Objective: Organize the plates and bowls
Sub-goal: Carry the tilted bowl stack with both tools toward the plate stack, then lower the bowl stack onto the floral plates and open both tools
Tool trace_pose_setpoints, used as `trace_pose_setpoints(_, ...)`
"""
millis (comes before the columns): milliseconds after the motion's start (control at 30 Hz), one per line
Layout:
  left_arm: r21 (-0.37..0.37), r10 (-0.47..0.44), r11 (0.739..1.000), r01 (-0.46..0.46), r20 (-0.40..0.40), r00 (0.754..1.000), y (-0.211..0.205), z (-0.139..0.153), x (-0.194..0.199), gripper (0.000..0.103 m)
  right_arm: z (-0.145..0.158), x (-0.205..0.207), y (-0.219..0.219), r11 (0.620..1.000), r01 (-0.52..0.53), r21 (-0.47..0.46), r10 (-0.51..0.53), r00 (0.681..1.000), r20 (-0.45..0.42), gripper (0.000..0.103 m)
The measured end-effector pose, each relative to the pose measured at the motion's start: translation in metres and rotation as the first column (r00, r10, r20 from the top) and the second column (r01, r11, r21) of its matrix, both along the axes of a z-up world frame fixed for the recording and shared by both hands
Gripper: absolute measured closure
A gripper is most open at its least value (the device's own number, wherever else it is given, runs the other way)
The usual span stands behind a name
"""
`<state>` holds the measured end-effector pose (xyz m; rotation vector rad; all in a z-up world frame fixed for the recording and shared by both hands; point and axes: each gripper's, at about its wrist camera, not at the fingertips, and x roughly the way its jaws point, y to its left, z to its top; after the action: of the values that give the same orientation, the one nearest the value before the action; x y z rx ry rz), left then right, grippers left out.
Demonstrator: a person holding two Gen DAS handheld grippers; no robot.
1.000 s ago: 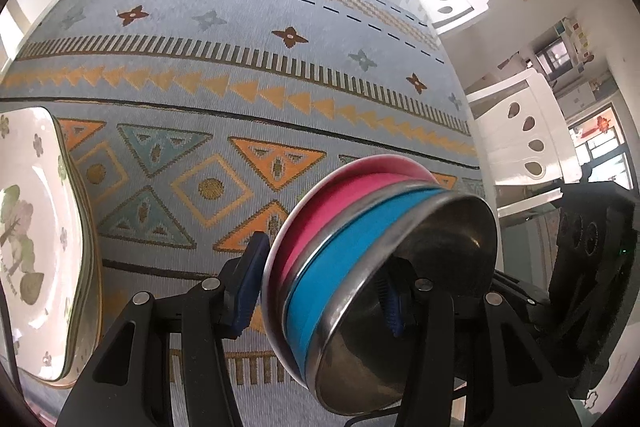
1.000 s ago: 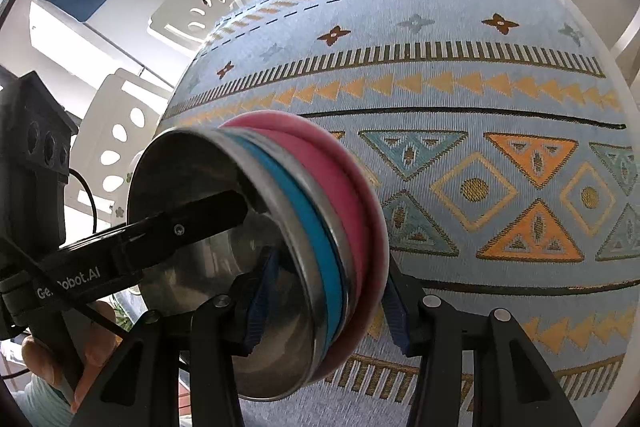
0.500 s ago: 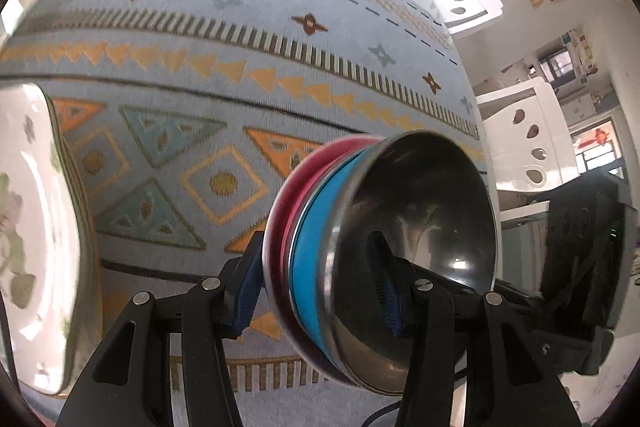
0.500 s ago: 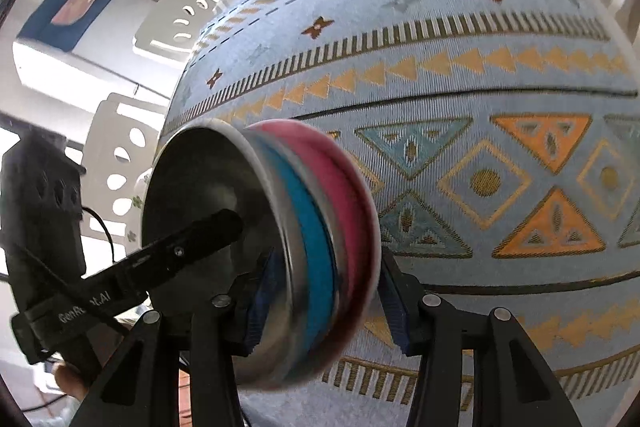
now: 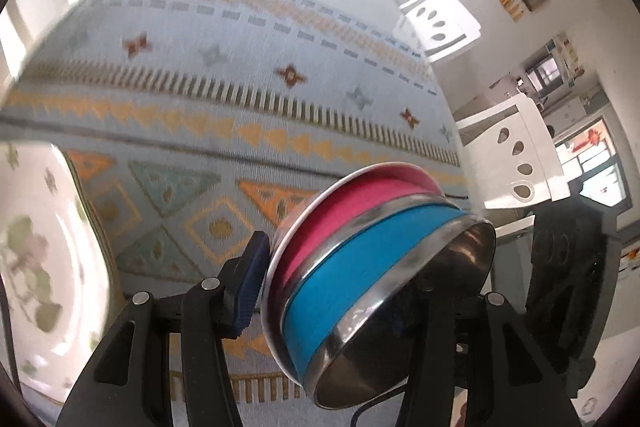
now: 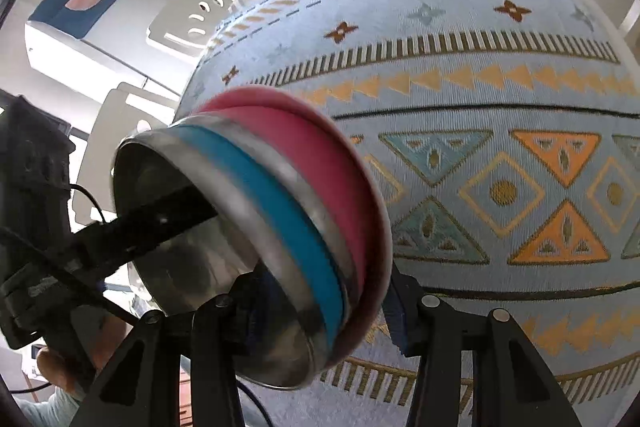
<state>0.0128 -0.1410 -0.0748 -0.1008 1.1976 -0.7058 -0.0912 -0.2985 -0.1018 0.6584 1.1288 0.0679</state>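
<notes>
The nested bowls (image 5: 376,267), a pink one (image 5: 340,211) seated under a blue one (image 5: 360,267) with steel rims and a steel inside, are tipped on edge and held off the patterned tablecloth (image 5: 240,107); they fill the lower centre of the left wrist view and the lower left of the right wrist view (image 6: 256,247). My left gripper (image 5: 336,291) pinches the stack through its thickness: one blue pad (image 5: 252,283) lies against the pink bowl's outer side, the other finger reaches inside the steel hollow. My right gripper (image 6: 324,303) clamps the same stack from the opposite rim, one finger inside the hollow, the other pad (image 6: 394,311) behind the pink rim. Both are pressed onto the bowls, neither spread.

A floral white plate (image 5: 44,259) lies at the left edge of the left wrist view, on the cloth and apart from the bowls. White chairs (image 5: 512,163) stand past the table's far side.

Risks, as I judge them: the steel is smooth and the stack is tilted, so a slack pinch could let the blue bowl slide out of the pink one. With two grips on one rigid stack, my hands pulling unevenly could twist it loose. Setting it down rim-first could make it roll or knock the plate.
</notes>
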Motion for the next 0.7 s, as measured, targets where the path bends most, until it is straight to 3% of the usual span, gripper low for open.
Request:
trace_pose_setpoints(300, -0.03, 0.046, 0.999, -0.046, 0.001, 0.999, 0.006, 0.02, 0.005, 0.055, 0.019, 0.009, -0.005, 0.999, 0.026, 0.025, -0.026, 1.0, 0.017, 0.056)
trace_pose_setpoints(400, -0.037, 0.074, 0.997, -0.074, 0.008, 0.997, 0.014, 0.026, 0.004, 0.055, 0.031, 0.015, 0.0, 1.0, 0.002, -0.006, -0.002, 1.0, 0.027, 0.056)
trace_pose_setpoints(700, -0.038, 0.211, 0.977, -0.21, 0.031, 0.977, 0.084, 0.049, 0.004, 0.055, 0.058, 0.047, 0.056, 0.99, -0.131, -0.041, 0.133, 0.99, 0.044, 0.056)
